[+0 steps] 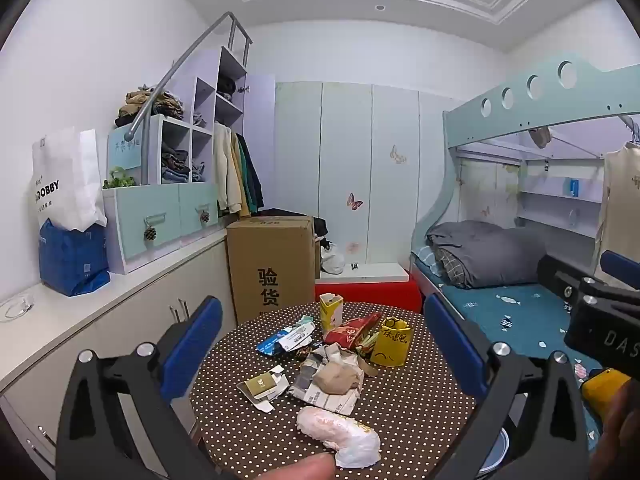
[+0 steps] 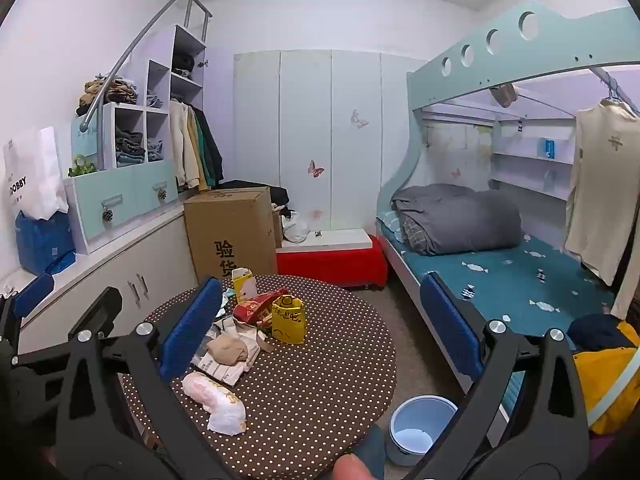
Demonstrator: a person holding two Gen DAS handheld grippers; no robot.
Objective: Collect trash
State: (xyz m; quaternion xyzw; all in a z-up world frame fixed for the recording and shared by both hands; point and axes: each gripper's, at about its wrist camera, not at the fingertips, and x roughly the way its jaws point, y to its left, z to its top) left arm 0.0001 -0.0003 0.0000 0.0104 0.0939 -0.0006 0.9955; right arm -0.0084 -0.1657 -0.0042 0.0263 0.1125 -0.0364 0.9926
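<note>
Between both spread tongs (image 1: 320, 344) (image 2: 316, 324) — empty — trash (image 1: 320, 356) lies ahead on the table (image 1: 420, 400).

Left black gripper with blue pads (image 1: 323, 342) and right black gripper with blue pads (image 2: 320, 326) both spread wide, empty, side by side, angled slightly down above polka-dot round table (image 1: 400, 412).

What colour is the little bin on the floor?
The bin is light blue, seen best in the right wrist view.

A small bedroom in a home. A pale blue bunk bed (image 2: 500, 240) with folded grey bedding fills the right of the frame, white wardrobe doors (image 2: 320, 140) with butterfly stickers close the far wall, and stepped shelves (image 2: 136, 136) of folded clothes stand at the left.
</note>
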